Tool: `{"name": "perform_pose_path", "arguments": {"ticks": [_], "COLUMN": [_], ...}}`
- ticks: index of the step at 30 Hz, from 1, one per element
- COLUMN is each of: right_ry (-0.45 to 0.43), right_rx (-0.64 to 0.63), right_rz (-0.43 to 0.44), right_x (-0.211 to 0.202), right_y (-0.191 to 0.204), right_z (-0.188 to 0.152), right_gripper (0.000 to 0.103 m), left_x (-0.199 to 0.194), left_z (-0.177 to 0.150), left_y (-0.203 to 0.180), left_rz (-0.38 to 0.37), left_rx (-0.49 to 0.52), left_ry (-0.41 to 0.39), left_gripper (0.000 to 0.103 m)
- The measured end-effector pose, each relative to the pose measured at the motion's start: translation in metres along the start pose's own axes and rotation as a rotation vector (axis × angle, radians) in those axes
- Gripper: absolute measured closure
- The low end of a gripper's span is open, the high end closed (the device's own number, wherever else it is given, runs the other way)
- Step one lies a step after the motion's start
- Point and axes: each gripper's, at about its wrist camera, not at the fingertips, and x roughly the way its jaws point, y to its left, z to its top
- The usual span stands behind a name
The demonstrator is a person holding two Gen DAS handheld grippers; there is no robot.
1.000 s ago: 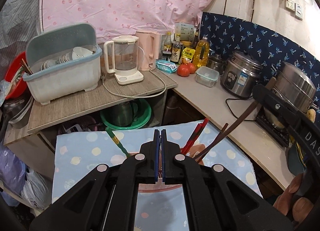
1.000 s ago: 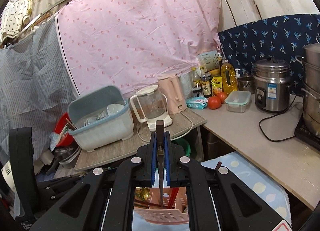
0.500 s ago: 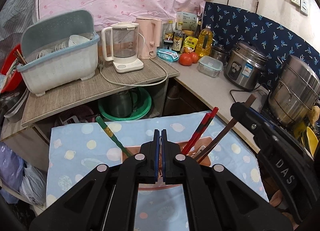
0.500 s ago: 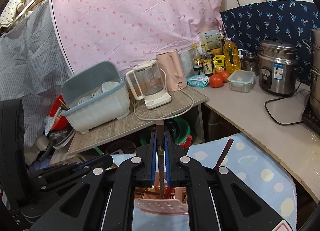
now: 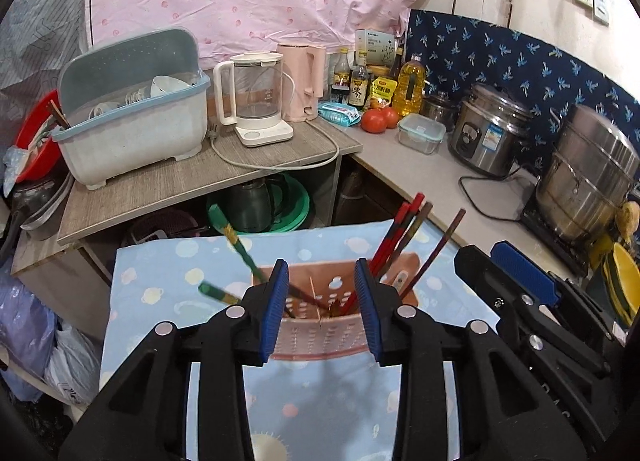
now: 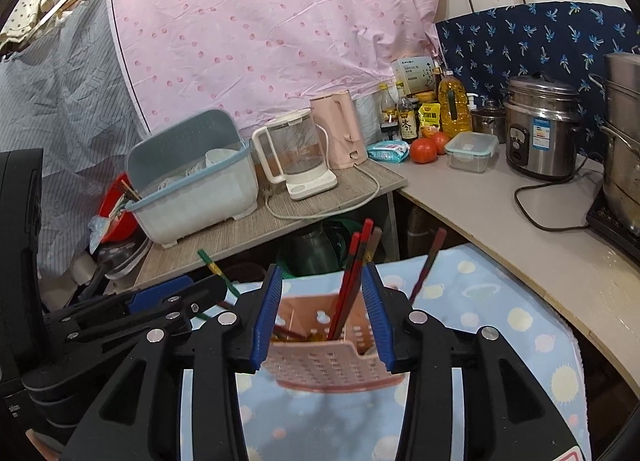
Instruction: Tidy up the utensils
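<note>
A pink perforated utensil holder [image 5: 320,325] stands on a blue patterned cloth [image 5: 160,285]; it also shows in the right wrist view [image 6: 320,365]. Red chopsticks [image 5: 396,233], a brown chopstick [image 5: 440,249] and green chopsticks [image 5: 236,241] stand in it. My left gripper [image 5: 321,301] is open and empty just in front of the holder. My right gripper [image 6: 322,313] is open and empty, its jaws on either side of the holder. Red chopsticks [image 6: 352,273] rise between them. The right gripper also shows at the right of the left wrist view [image 5: 520,277].
A wooden shelf [image 5: 192,181] behind holds a dish rack [image 5: 132,129], a glass kettle [image 5: 256,101] and a pink kettle [image 5: 300,81]. The counter [image 5: 432,173] at right carries bottles, tomatoes [image 5: 376,119], a lidded container [image 5: 420,133], a rice cooker [image 5: 488,137] and a steel pot [image 5: 592,181].
Both grippers have opened. The right gripper let go of the brown chopstick, which now stands in the holder. Both grippers moved lower and closer to the holder.
</note>
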Motion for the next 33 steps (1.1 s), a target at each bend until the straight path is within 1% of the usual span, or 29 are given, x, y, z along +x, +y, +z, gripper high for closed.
{"name": "perform_pose_path", "arguments": {"ticks": [5,7,10,15,19,24,30,32,33], "right_ry": [0.032,0.038,0.056,0.092,0.116,0.134,0.157,0.167,0.172], "right_rx": [-0.005,-0.017,-0.024,-0.035,-0.033,-0.034,-0.039,-0.039,-0.040], "right_rz": [-0.018,-0.039,-0.057,-0.074,-0.080,-0.091,-0.109,-0.111,-0.112], "right_x": [-0.012,-0.019,-0.028,-0.040,-0.046,-0.053,-0.059,-0.060,-0.060], "right_y": [0.000,0.000,0.000,0.000,0.001,0.001,-0.003,-0.004,-0.004], "right_z": [-0.020,-0.029,-0.043,-0.068,-0.085,-0.100,-0.114,-0.117,-0.119], "right_gripper": [0.058,0.056,0.055,0.055,0.055,0.055,0.051,0.050,0.050], "left_x": [-0.006,-0.009,-0.014,-0.020,-0.025,-0.032,-0.035,-0.035,-0.036], "left_z": [-0.023,-0.033,-0.049,-0.072,-0.086,-0.097,-0.106,-0.109,-0.111], "left_y": [-0.001,-0.002,-0.003,-0.006,-0.007,-0.006,0.002,0.004,0.004], "left_rz": [0.006,0.012,0.016,0.054,0.068,0.099,0.111,0.113,0.116], "left_rx": [-0.001,-0.003,-0.005,0.014,0.020,0.023,0.003,0.000,0.003], "left_ry": [0.041,0.055,0.075,0.099,0.109,0.112,0.126,0.129,0.129], "left_gripper": [0.069,0.067,0.062,0.059,0.057,0.051,0.049,0.047,0.044]}}
